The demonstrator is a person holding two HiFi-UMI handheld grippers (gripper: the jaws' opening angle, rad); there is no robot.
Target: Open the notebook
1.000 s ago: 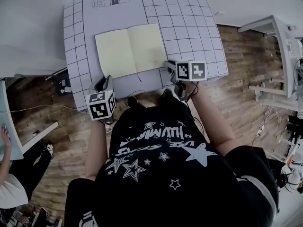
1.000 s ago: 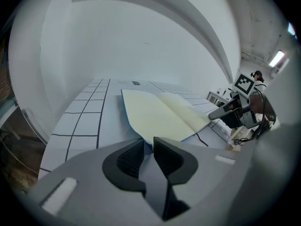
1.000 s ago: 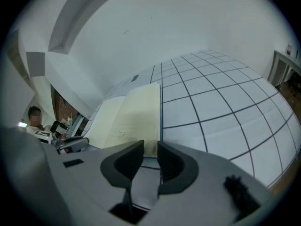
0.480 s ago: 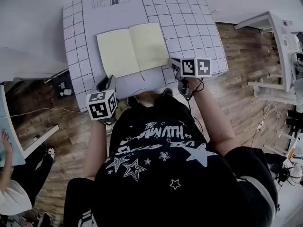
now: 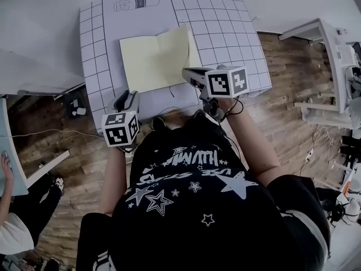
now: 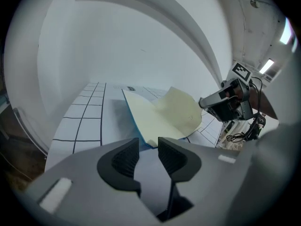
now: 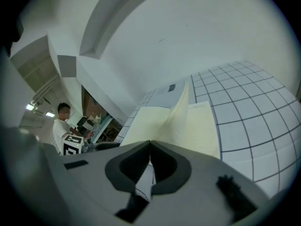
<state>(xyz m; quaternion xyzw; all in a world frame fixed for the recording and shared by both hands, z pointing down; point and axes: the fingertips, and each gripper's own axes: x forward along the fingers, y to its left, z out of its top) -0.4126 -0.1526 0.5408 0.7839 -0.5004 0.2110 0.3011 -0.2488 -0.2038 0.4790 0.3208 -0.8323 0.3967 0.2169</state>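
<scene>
Notebook [image 5: 149, 61]: found lying open on the gridded table [image 5: 225, 16], spine running away from the person, near corners just short of the front edge. Found right gripper [image 5: 190, 72] pinched shut on the near corner of one page [image 5: 181, 41], with that page lifted and curling up over the right half. Found left gripper [image 5: 128, 99] just beside the near left corner, jaws just eased apart to a narrow gap, nothing between the pads, not pressing on the book.

Judged step in hand: turning the lifted page across to the left. Judged best done by carrying the pinch in an arc over the spine rather than pulling straight, to spare the paper at the binding. Judged release wise only past upright. Judged thin paper likely to crease or slip if dragged. Judged left gripper well placed to steady the left half.

Room: noted bare table beyond and to the right of the book, a printed bottle outline [image 5: 133, 0] farther off, nothing standing in the page's path. Noted front edge close under both grippers, wooden floor past the right edge. Noted the two grippers well apart.
</scene>
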